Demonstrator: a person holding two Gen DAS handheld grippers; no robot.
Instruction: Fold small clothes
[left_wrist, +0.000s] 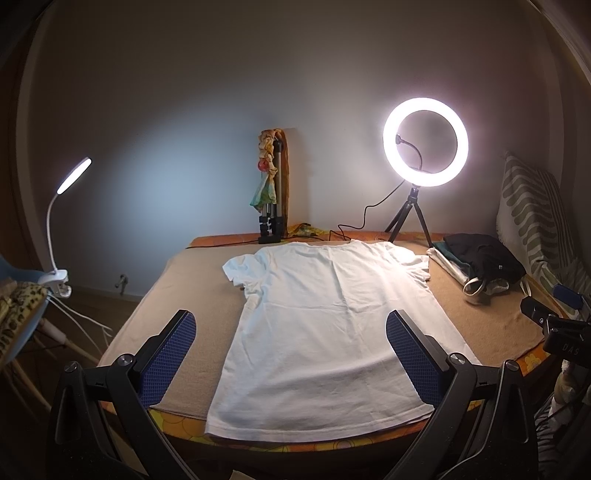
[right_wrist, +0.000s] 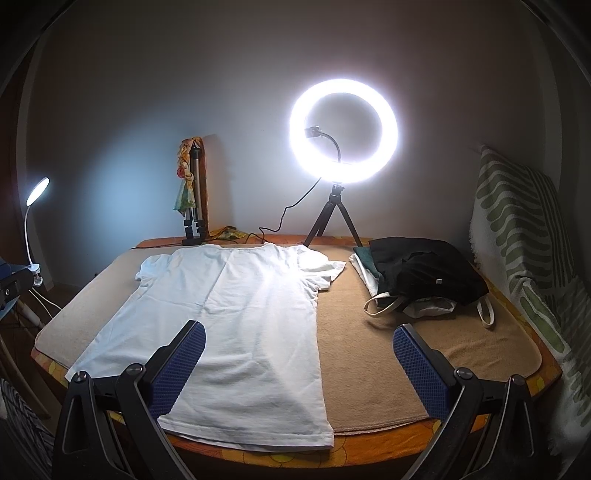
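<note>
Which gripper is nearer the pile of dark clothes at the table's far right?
Right. The right gripper hovers open, facing the pile of dark clothes; the left gripper sits further left, centred over the white T-shirt.

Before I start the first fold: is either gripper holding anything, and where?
Nothing held. The left gripper and right gripper are both open above the flat white cotton T-shirt, near its hem.

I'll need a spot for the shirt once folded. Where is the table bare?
Bare tan blanket lies between the white T-shirt and the pile of clothes, widest near the front edge. A narrower strip runs left of the shirt. The back edge is crowded: ring light, tripod, cables.
</note>
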